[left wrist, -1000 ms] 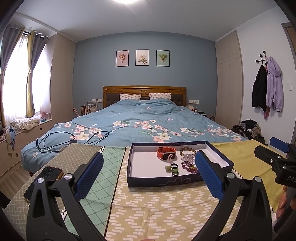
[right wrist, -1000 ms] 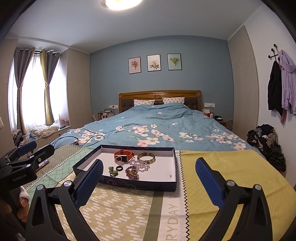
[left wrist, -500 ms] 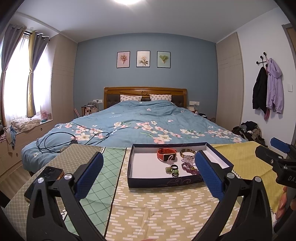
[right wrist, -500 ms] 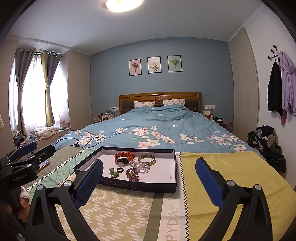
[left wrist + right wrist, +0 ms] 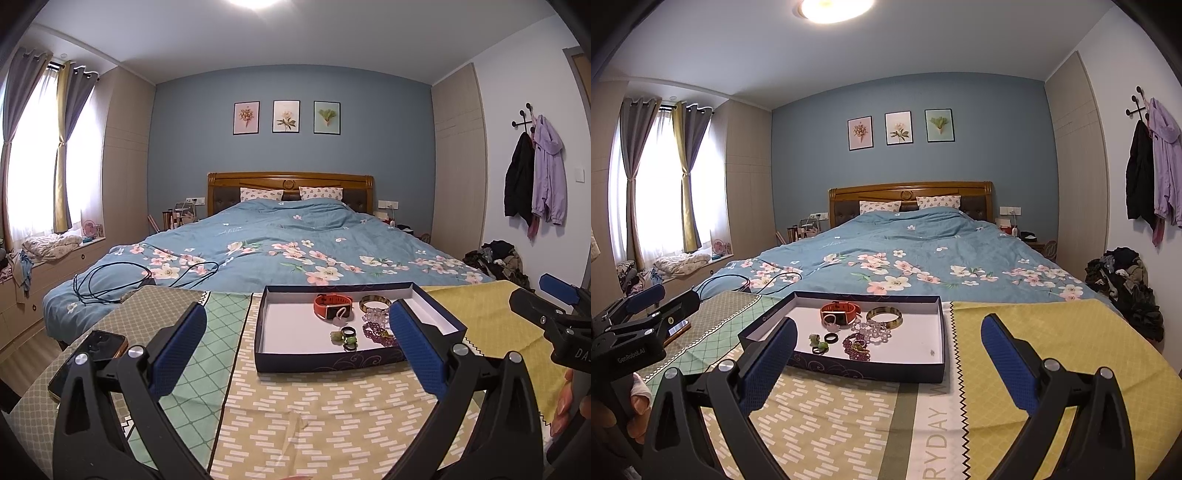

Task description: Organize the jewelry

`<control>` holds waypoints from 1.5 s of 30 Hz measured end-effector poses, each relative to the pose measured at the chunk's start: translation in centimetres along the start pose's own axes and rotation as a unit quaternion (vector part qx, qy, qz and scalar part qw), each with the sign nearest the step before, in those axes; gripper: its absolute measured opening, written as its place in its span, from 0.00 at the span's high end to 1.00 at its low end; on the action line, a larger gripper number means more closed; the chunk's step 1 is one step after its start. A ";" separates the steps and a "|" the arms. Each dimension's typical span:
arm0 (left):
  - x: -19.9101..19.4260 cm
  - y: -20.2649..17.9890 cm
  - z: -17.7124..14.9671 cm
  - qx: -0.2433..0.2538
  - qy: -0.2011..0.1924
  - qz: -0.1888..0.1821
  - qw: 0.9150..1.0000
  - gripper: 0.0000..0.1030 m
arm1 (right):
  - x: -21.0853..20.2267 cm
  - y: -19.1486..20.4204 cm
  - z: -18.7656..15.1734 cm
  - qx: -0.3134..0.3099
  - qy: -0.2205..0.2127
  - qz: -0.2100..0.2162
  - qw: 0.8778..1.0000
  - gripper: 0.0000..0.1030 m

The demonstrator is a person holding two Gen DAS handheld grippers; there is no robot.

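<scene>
- While both grippers hang above a patterned tablecloth point(image 5: 314, 413) at the foot of a bed point(image 5: 288, 243), a shallow navy box point(image 5: 332, 363) sits at centre frame in both wrist views, every piece of jewelry in sight lying inside it.
- Left gripper point(image 5: 295, 354): blue pads spread wide apart, clamped on nothing, low in the frame and short of the box's near wall.
- Right gripper point(image 5: 888, 354): likewise agape and empty, the box seen left of centre between its fingers.
- Inside the box, gathered toward the right half in the left wrist view: an orange watch point(image 5: 330, 305) at the back, a gold bangle point(image 5: 375, 303) just right of it, a clear beaded bracelet point(image 5: 376, 315) in front of the bangle, a purple beaded bracelet point(image 5: 376, 329) nearer still, and small dark rings point(image 5: 349, 338) with a green piece point(image 5: 335, 336) at the near edge.
- The pieces lie close, some touching, in a loose cluster; the box's left half shows bare white floor.
- A phone point(image 5: 88, 354) rests at lower left of the left view; no jewelry shows on the cloth.
- Progress, as a judgement: the scene fits either a box of gathered pieces awaiting sorting, or a collection whose gathering into the box is complete; the frames do not settle which.
</scene>
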State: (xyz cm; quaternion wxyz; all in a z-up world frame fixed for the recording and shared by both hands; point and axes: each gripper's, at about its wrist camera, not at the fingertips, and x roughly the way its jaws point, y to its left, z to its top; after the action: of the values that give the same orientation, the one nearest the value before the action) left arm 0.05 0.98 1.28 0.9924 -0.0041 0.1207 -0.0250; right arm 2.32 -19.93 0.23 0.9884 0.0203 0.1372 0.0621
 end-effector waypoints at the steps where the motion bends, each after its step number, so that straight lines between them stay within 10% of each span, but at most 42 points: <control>1: 0.0 0.0 0.0 -0.001 -0.001 0.001 1.000 0.05 | 0.0 0.0 0.0 0.000 0.000 0.000 1.000 0.07; 45: 0.0 0.1 0.1 -0.002 -0.006 0.004 1.000 0.05 | 0.4 0.2 0.0 0.004 0.001 0.005 1.000 0.07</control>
State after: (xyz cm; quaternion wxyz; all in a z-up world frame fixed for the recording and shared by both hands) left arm 0.08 1.08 1.40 0.9931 -0.0056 0.1152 -0.0213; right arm 2.64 -19.69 0.10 0.9878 0.0251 0.1383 0.0664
